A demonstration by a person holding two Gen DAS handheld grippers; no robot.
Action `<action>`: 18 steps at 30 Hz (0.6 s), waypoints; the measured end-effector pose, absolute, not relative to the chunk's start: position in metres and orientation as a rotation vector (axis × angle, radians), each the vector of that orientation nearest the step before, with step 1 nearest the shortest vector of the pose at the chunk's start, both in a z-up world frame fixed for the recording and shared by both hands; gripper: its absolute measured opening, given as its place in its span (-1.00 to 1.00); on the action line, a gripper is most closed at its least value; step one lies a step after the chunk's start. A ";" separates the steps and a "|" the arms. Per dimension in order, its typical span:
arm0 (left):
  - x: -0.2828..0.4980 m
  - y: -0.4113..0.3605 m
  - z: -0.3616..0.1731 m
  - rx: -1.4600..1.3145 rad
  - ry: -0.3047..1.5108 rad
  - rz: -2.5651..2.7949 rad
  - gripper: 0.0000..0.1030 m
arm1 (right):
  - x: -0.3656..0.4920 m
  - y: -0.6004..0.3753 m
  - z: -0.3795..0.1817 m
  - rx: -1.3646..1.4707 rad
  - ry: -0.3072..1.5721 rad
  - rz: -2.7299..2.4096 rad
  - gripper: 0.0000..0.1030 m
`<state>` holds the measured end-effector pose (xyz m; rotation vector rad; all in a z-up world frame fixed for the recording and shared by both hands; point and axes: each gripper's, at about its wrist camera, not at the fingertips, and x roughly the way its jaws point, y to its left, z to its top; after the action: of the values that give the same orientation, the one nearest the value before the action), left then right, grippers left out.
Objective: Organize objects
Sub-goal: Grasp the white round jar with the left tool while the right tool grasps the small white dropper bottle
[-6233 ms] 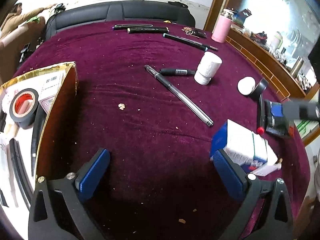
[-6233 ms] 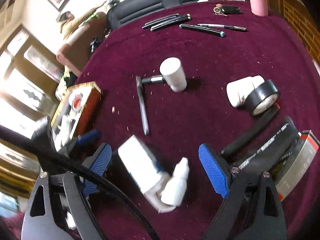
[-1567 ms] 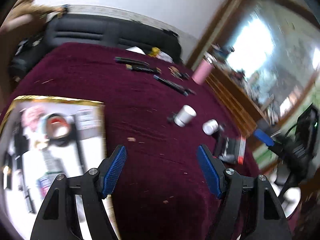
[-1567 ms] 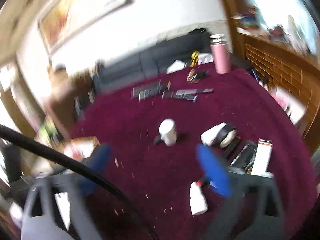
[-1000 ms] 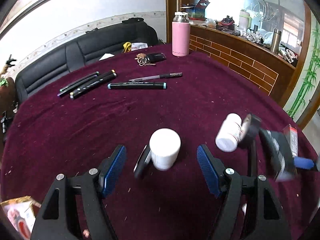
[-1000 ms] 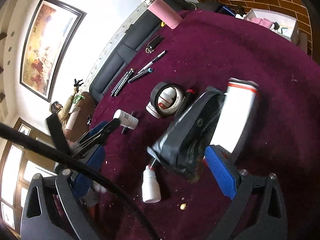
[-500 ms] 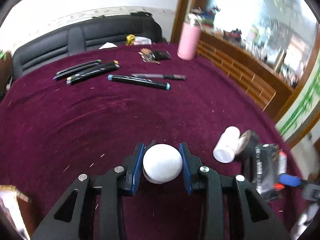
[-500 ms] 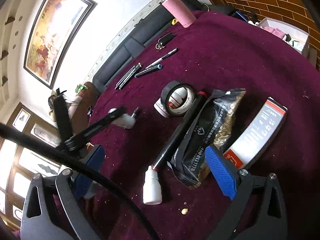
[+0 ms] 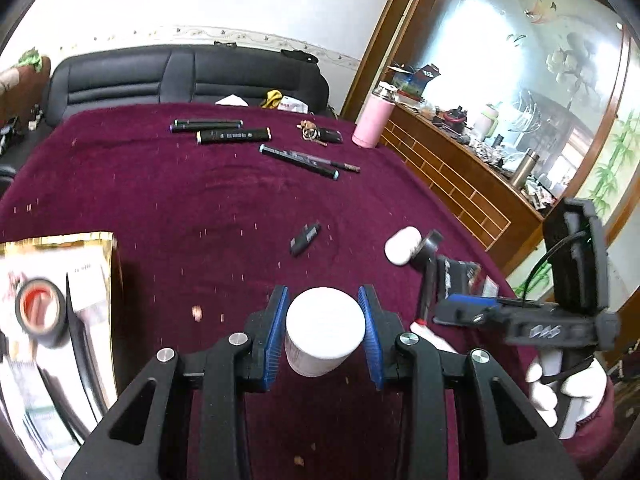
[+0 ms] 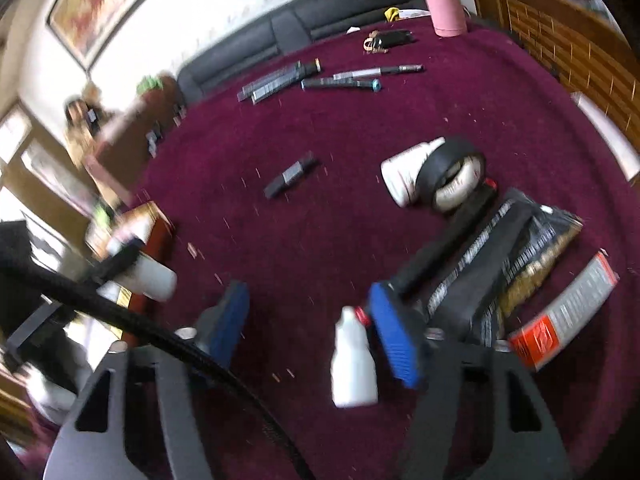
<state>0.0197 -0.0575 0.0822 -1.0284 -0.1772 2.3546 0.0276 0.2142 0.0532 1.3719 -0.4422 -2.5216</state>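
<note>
Left gripper (image 9: 322, 330) pinching a white bottle (image 9: 323, 330), blue pads pressed against both sides, bottle held above the maroon tablecloth (image 9: 200, 208); label side mostly hidden below the cap end. Right gripper (image 10: 316, 328) closing, jaws not yet together, nothing between the pads but bare cloth; small white squeeze bottle (image 10: 354, 364) lying just beside the right-hand pad, contact impossible to judge through the blur. Further off, a second white bottle (image 10: 404, 172) lying with a black tape roll (image 10: 452, 172) leaning on it, its far end covered by the roll. Black packet (image 10: 492, 264) and red-and-white box (image 10: 564, 312) smeared, print unreadable. Gold-rimmed box (image 9: 60, 280) cut off at the left edge, holding a tape roll with a red core (image 9: 38, 312), other contents blurred. Short black marker (image 9: 305, 239) alone mid-cloth.
</note>
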 end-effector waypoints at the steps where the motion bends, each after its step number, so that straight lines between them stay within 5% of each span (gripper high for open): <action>1: 0.023 -0.059 0.081 -1.031 -0.187 2.349 -0.42 | 0.033 0.208 0.050 1.395 -0.374 -2.545 -0.05; 7: 0.039 -0.072 0.073 -1.040 -0.258 2.324 -0.42 | 0.049 0.192 0.028 1.497 -0.096 -2.662 -0.16; 14: 0.057 -0.095 0.073 -1.041 -0.319 2.348 -0.41 | 0.040 0.192 0.015 1.513 -0.129 -2.643 -0.51; 18: 0.065 -0.109 0.073 -1.030 -0.347 2.377 -0.41 | 0.043 0.197 0.017 1.526 -0.191 -2.609 -0.54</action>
<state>0.0652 -0.1092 0.0733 -1.0302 -0.3466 2.3771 0.0429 0.1967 0.0168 1.5258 -0.1914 -2.6091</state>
